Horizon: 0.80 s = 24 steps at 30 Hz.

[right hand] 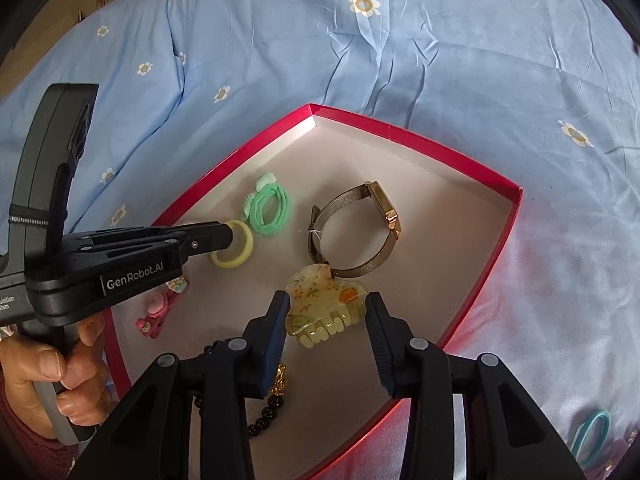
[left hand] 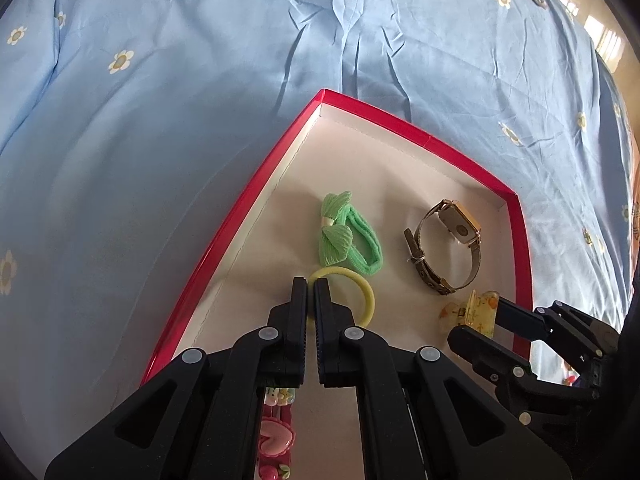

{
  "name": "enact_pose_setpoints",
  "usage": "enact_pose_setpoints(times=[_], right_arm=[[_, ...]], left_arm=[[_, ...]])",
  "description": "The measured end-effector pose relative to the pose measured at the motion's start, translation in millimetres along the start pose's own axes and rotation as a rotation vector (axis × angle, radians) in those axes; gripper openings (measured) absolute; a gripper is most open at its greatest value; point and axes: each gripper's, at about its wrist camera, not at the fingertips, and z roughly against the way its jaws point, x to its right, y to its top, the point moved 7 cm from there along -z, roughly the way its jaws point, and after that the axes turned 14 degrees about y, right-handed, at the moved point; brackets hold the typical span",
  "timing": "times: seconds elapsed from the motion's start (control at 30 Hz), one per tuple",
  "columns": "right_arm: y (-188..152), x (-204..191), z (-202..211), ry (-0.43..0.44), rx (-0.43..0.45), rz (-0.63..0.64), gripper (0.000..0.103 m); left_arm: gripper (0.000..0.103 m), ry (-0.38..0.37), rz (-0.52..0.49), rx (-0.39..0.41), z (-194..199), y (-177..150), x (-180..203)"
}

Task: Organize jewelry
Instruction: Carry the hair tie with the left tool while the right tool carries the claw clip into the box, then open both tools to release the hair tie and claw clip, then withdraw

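Nearest in the right wrist view, the right gripper [right hand: 326,312] stands partly open with its pads against both sides of a yellow claw clip [right hand: 326,308] just above the floor of the red box [right hand: 516,216]. Beside it the left gripper [left hand: 311,284] is pinched tight on a yellow hair tie [left hand: 366,300]. Beyond lie the green bow tie [left hand: 348,240] and watch [left hand: 444,244]. If either lets go carelessly (the clip hangs right by the watch strap), the piece may land on its neighbour and tangle.

We see a bed covered by a wrinkled light-blue sheet [left hand: 200,140] printed with white flowers; daylight enters through a window [left hand: 608,40] at the upper right.
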Motion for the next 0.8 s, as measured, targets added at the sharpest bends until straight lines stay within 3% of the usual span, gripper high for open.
enact_pose_setpoints(times=[0.2,0.27,0.33,0.53,0.8], right_arm=[[1,-1,-3,0.000,-0.008,0.008,0.040],[1,-1,-3,0.004,-0.009,0.006,0.041],[1,-1,-2,0.011,-0.008,0.005,0.044],[-2,-3,8,0.017,0.011,-0.005,0.045],[-12,-12,54,0.034,0.088,-0.022,0.051]], left_arm=[[0.008,0.000,-0.002,-0.001,1,1,1],[0.028,-0.010,0.001,-0.001,3,1,1],[0.036,0.001,0.004,0.009,6,1,-1],[0.036,-0.008,0.036,0.028,22,-3,-10],[0.044,-0.027,0.074,0.053,51,-27,-12]])
